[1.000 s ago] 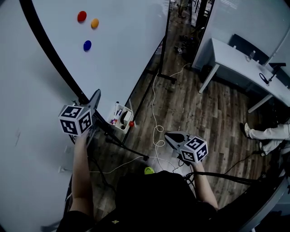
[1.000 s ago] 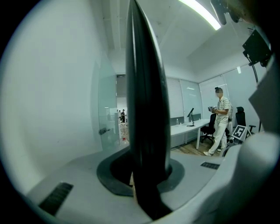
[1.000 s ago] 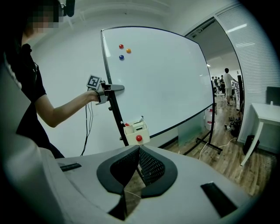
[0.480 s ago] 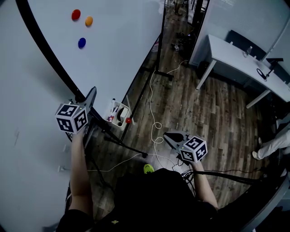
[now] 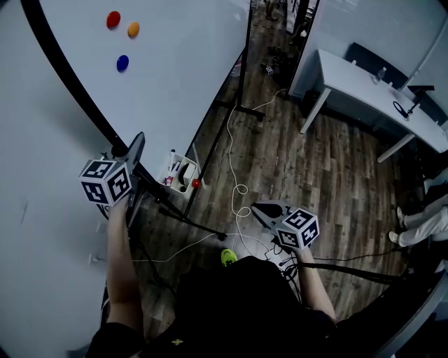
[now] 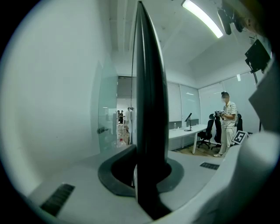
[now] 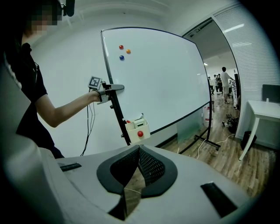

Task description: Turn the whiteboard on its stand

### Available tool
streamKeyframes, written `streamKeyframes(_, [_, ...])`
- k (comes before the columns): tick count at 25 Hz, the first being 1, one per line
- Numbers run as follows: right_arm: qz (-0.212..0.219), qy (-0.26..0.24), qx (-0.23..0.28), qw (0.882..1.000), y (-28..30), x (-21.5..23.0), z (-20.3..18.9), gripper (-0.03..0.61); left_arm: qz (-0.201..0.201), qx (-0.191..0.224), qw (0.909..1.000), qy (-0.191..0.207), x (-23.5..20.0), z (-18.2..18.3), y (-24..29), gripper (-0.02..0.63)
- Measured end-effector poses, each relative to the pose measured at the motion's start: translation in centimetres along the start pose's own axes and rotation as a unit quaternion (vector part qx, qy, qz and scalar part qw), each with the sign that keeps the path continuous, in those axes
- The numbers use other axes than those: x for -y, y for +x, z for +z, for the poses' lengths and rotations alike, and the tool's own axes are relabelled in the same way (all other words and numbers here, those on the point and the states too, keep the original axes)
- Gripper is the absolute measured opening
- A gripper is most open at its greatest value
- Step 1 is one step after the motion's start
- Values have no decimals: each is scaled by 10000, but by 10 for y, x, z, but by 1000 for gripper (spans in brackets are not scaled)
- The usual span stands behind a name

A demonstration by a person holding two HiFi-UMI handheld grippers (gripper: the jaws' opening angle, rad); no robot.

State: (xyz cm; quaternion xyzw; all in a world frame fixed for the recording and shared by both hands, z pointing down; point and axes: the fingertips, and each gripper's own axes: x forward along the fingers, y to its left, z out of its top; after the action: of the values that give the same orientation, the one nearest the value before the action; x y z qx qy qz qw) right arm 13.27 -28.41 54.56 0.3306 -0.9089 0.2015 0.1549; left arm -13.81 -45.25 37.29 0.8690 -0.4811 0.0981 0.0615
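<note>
My left claw (image 5: 134,144) is clamped on the black frame (image 5: 70,85) at the near side edge of the whiteboard (image 5: 175,63), and its jaws have just been squeezing in a little further, with that edge running upright between them. From the claw the white face spreads away ahead and to the right, while the wall (image 5: 42,231) lies close on the claw's left, so there is little room on that side. The wooden floor (image 5: 315,182) opens wide to the right of the board and beyond my right claw (image 5: 260,208), which hangs low over it, well apart from the board, jaws shut together with nothing in them. Just below the left claw a white marker box (image 5: 180,175) with a red knob (image 5: 196,184) hangs by the frame. 3 magnets, red (image 5: 113,19), orange (image 5: 133,29) and blue (image 5: 122,63), sit on the face far beyond the left claw. The far stand foot (image 5: 245,110) rests on the floor, and a pale cable (image 5: 234,189) loops across the boards between it and my right claw. A small green thing (image 5: 229,259) lies near my right claw. Further right stands a white counter (image 5: 364,84), and a person's legs (image 5: 420,217) show at the edge.
</note>
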Motion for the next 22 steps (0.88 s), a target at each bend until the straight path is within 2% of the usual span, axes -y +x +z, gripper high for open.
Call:
streamKeyframes(9, [-29, 19, 5, 10000, 1, 12, 24, 0, -162, -102, 9997, -125, 4, 15, -2, 44])
streamKeyframes(11, [2, -30, 6, 10000, 1, 1, 20, 0, -200, -92, 9997, -119, 11, 10, -21, 44])
streamKeyframes(14, [57, -158, -22, 9999, 10, -36, -17, 0, -193, -33, 9997, -156, 18, -30, -75, 46])
streamKeyframes(15, [85, -184, -35, 9998, 11, -41, -19, 0, -191, -34, 9997, -167, 20, -33, -83, 46])
streamKeyframes(22, [240, -226, -19, 9995, 9, -54, 0, 0, -175, -168, 9996, -162, 29, -18, -100, 46])
